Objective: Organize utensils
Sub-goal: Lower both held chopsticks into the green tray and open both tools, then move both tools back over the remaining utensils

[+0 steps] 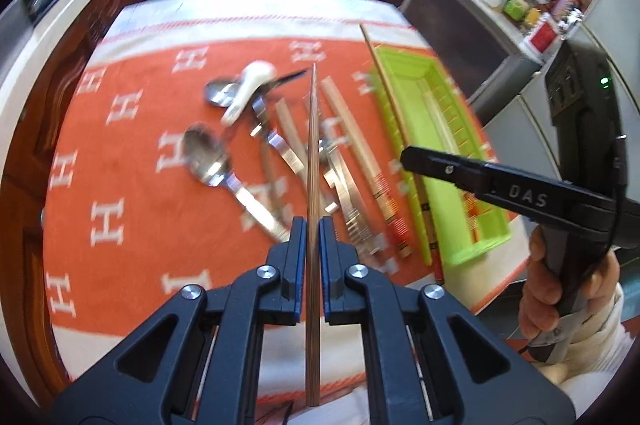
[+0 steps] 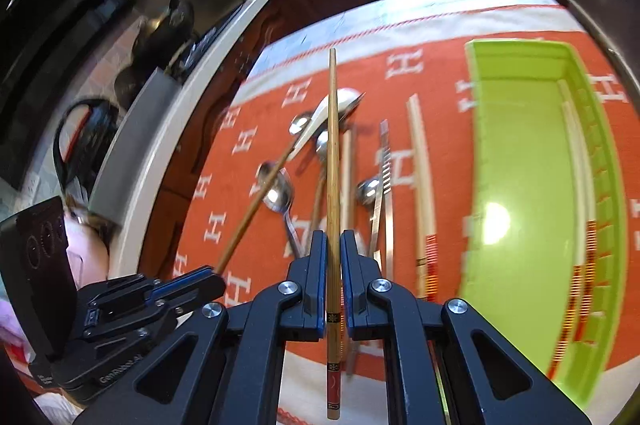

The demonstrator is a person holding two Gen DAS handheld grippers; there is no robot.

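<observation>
The left gripper (image 1: 313, 225) is clamped on a plain brown chopstick (image 1: 313, 153) that runs straight ahead between its fingers, above the surface (image 1: 132, 153) with its orange lettered cloth. The right gripper (image 2: 331, 241) is likewise closed on a bamboo chopstick (image 2: 332, 153) with a red, patterned butt end. Ahead of and below both grippers lies a loose heap: steel spoons (image 1: 208, 157), a white ceramic spoon (image 1: 250, 85), forks and pale chopsticks (image 2: 420, 177). To the right of the right gripper sits the green tray (image 2: 520, 185), lying lengthwise; inside it, against its far right wall, rest pale chopsticks with red and orange banded ends (image 2: 578, 185), the remainder of its floor bare.
</observation>
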